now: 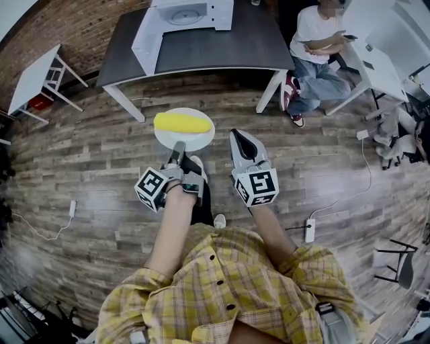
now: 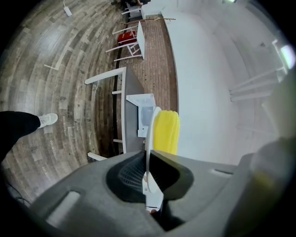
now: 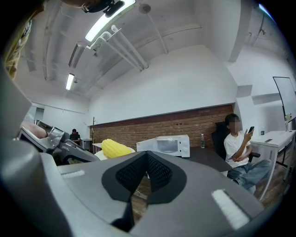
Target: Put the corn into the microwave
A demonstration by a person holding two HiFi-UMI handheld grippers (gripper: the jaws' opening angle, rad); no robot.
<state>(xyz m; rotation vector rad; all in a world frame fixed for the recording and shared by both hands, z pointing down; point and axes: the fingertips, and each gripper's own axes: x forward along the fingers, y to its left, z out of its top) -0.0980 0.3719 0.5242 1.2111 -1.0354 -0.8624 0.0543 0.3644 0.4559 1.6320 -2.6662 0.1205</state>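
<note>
A yellow corn cob [image 1: 182,122] lies on a white plate [image 1: 196,140] held over the wooden floor. My left gripper [image 1: 178,149] is shut on the plate's near rim. In the left gripper view the plate [image 2: 149,132] shows edge-on between the jaws, with the corn [image 2: 166,132] beside it and my left gripper [image 2: 149,155] pinching its rim. My right gripper [image 1: 236,135] is beside the plate on the right, shut and holding nothing; its pads [image 3: 138,169] meet in its own view. The white microwave [image 1: 183,16] stands on a dark table [image 1: 222,48] ahead, its door [image 1: 147,41] swung open.
A person [image 1: 314,47] sits at the dark table's right end with a phone. A small white table [image 1: 32,75] stands at far left and another white desk [image 1: 386,64] at right. A power strip [image 1: 309,230] and cables lie on the floor.
</note>
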